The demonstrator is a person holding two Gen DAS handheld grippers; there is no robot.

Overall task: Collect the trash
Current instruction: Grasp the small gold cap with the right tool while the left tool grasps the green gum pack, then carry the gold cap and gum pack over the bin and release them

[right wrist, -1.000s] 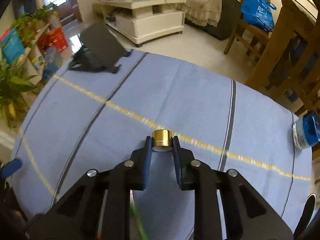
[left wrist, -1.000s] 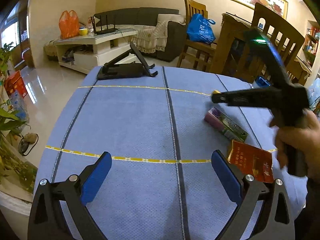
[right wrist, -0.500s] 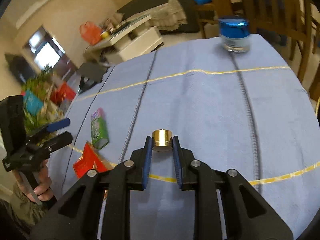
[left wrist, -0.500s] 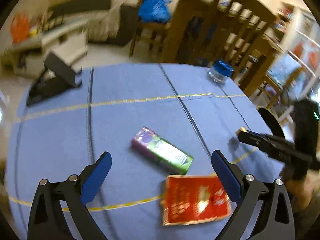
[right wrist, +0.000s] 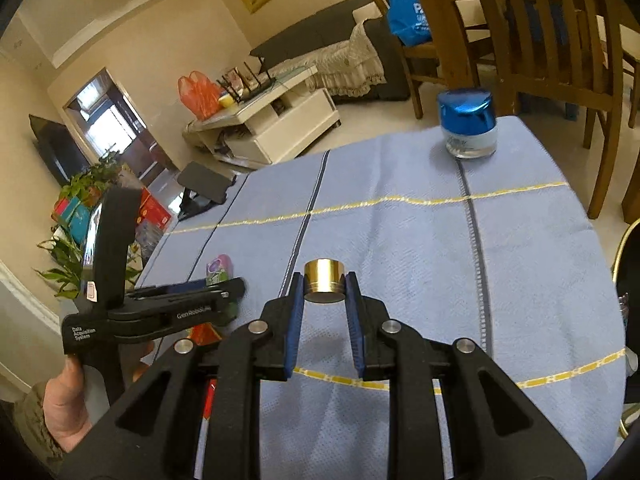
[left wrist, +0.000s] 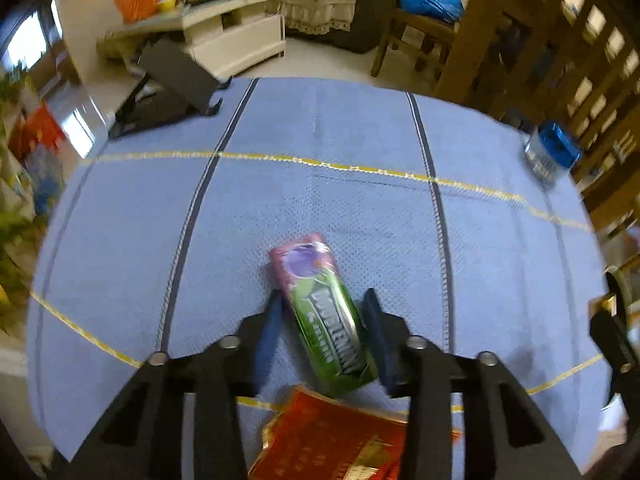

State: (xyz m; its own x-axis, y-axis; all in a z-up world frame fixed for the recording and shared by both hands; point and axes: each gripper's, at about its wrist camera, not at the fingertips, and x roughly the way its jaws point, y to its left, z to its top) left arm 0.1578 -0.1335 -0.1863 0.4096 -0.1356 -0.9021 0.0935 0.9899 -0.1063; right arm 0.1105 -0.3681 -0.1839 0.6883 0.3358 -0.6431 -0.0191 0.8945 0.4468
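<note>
My left gripper (left wrist: 322,308) has its blue pads on both sides of a green and purple gum pack (left wrist: 324,316) lying on the blue tablecloth (left wrist: 320,184); the jaws look closed against it. A red foil wrapper (left wrist: 332,444) lies just below, under the gripper. My right gripper (right wrist: 324,288) is shut on a small gold cap (right wrist: 324,280), held above the cloth. The left gripper (right wrist: 224,292) also shows in the right wrist view, over the gum pack (right wrist: 219,268).
A jar with a blue lid (right wrist: 468,124) stands at the far right of the table (left wrist: 552,152). A black folding stand (left wrist: 168,88) sits at the far left corner. Wooden chairs (right wrist: 540,40) stand beyond the table's far edge.
My left gripper has moved down over the gum pack and closed its jaws around it. My right gripper has swung right and still holds the gold cap.
</note>
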